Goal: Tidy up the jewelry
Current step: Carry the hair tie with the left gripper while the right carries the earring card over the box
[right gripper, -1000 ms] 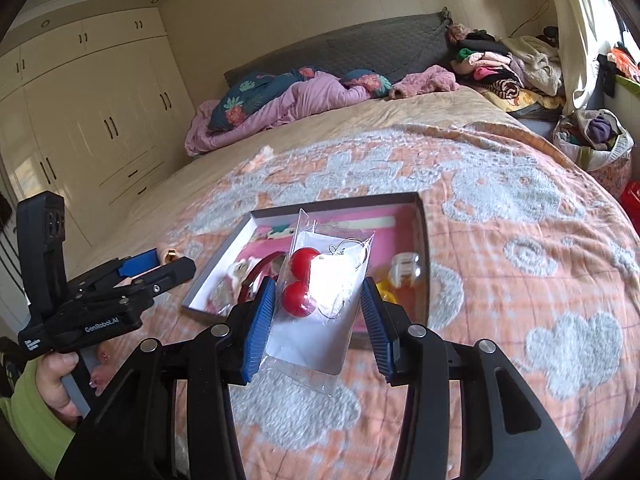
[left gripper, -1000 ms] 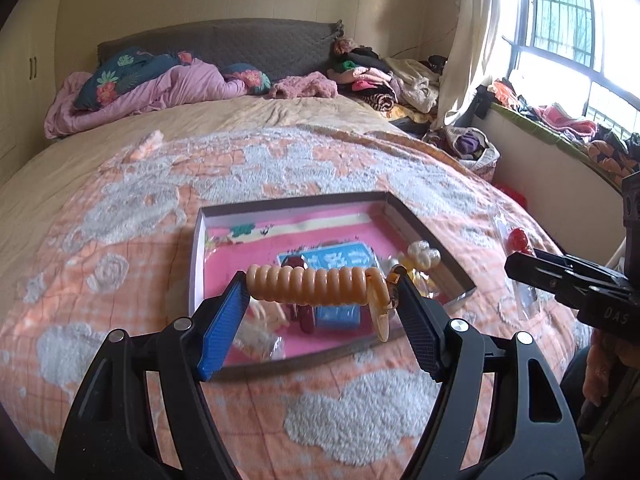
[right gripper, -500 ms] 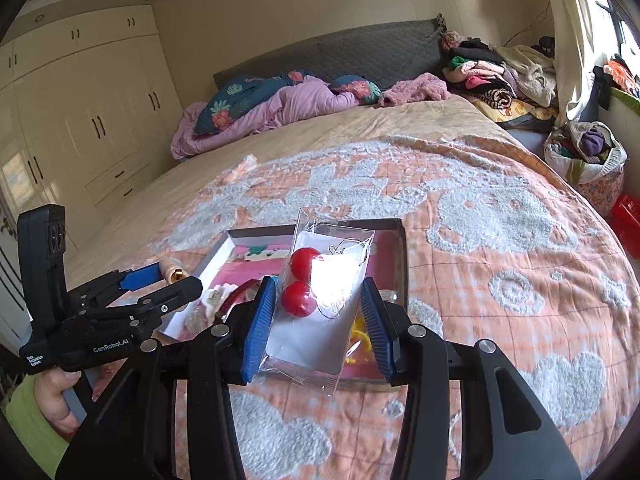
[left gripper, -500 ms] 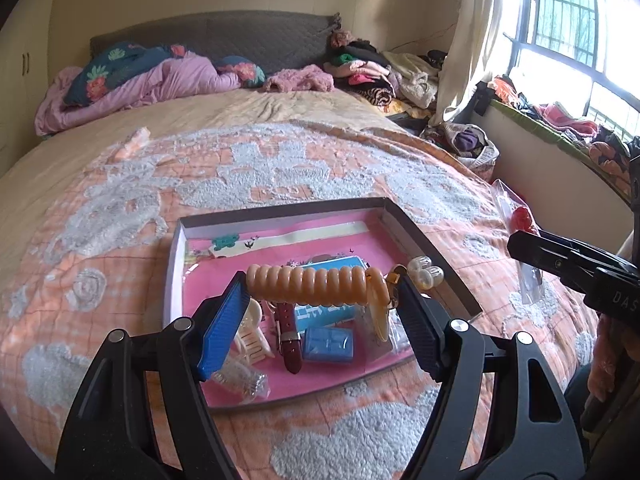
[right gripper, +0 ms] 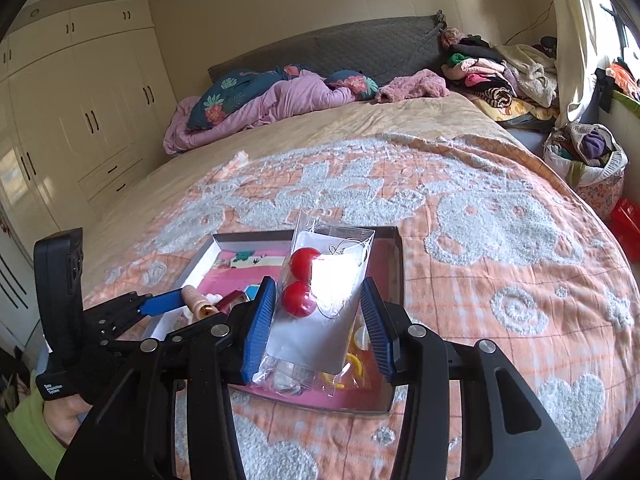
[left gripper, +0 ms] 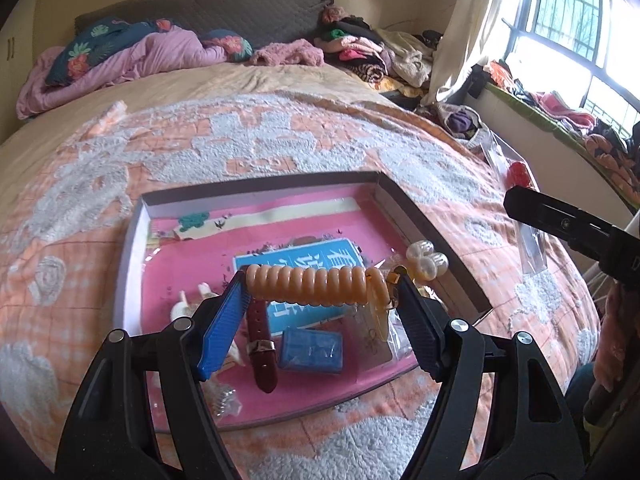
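Ribbed orange coil hair tie (left gripper: 310, 285) pinched by left gripper (left gripper: 320, 304) fingers; right gripper (right gripper: 318, 316) fingers clamping crinkly clear bag of red bead earrings (right gripper: 320, 300); shallow pink-lined tray (left gripper: 136, 240) holding maroon strap (left gripper: 260, 340), blue box (left gripper: 311, 350)

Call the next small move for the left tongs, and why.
Probably lower and release: the left tongs grip the orange coil hair tie above the pink tray, with bare pink floor just ahead of the watch strap.
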{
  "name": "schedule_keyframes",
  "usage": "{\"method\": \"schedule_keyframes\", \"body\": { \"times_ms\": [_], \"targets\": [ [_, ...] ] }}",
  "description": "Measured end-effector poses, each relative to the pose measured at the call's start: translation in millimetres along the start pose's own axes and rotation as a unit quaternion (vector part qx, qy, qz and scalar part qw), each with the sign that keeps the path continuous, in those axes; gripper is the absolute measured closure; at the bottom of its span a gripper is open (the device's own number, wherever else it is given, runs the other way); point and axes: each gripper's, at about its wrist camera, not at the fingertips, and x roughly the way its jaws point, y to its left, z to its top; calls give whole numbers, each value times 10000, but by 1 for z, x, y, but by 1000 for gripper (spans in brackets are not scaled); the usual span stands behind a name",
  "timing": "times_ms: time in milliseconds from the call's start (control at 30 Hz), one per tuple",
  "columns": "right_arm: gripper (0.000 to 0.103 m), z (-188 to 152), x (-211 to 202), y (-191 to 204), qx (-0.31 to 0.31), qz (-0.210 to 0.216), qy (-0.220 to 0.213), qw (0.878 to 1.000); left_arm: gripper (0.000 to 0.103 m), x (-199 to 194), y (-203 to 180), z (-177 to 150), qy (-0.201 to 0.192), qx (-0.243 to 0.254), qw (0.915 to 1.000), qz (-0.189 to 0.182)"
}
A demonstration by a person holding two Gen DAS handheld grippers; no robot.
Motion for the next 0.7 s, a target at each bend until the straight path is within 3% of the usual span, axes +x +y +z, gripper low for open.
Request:
{"method": "schedule_keyframes", "body": {
  "times_ms": [700],
  "targets": [
    [60, -38, 54, -14, -58, -112, 726, 9973, 34, 32, 4, -9, 341, 169, 9992, 154]
  ]
}}
